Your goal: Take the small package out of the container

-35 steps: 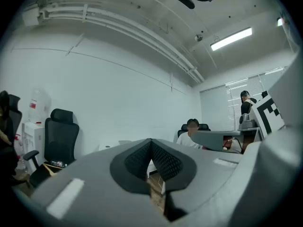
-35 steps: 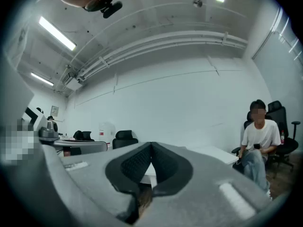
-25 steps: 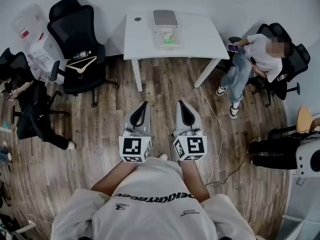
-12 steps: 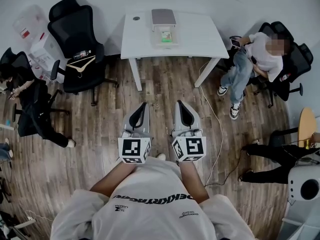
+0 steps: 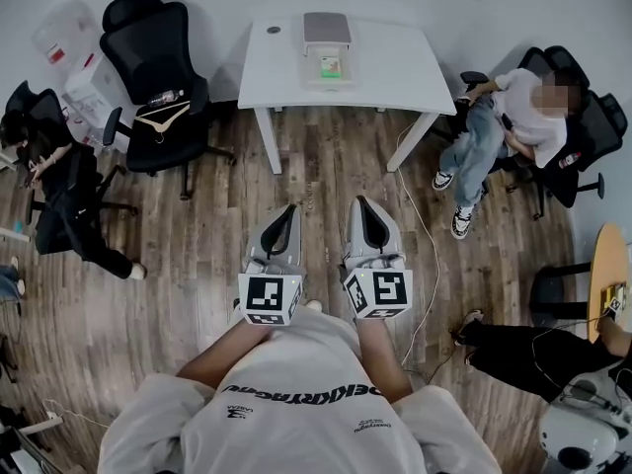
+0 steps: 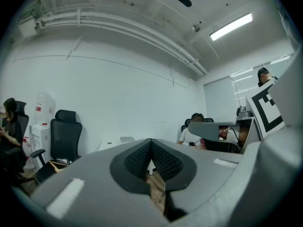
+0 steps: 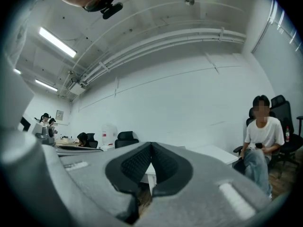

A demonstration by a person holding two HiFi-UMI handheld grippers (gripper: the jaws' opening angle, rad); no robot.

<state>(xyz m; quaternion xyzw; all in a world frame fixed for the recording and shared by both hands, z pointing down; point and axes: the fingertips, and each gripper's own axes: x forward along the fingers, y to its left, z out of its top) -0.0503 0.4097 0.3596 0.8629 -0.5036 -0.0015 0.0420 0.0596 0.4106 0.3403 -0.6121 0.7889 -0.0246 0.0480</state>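
Note:
A clear container [image 5: 329,68] stands at the back of the white table [image 5: 395,72], far ahead of me. Something small and green inside it looks like the package [image 5: 330,65]. A grey flat piece [image 5: 326,28] lies just behind it. My left gripper [image 5: 286,211] and right gripper [image 5: 363,203] are held side by side, level, over the wooden floor, well short of the table. Both are shut with nothing between the pads. In the left gripper view the ribbed pads [image 6: 160,161] meet; in the right gripper view the pads [image 7: 137,163] also touch.
A black office chair [image 5: 158,77] with a wooden hanger on it stands left of the table. One person sits at the right [image 5: 513,117] and another at the left [image 5: 49,186]. A white cable [image 5: 425,235] runs across the floor, and someone's legs [image 5: 523,349] are at the lower right.
Both grippers have moved forward a little toward the table, still shut. The legs at the lower right have shifted down and left.

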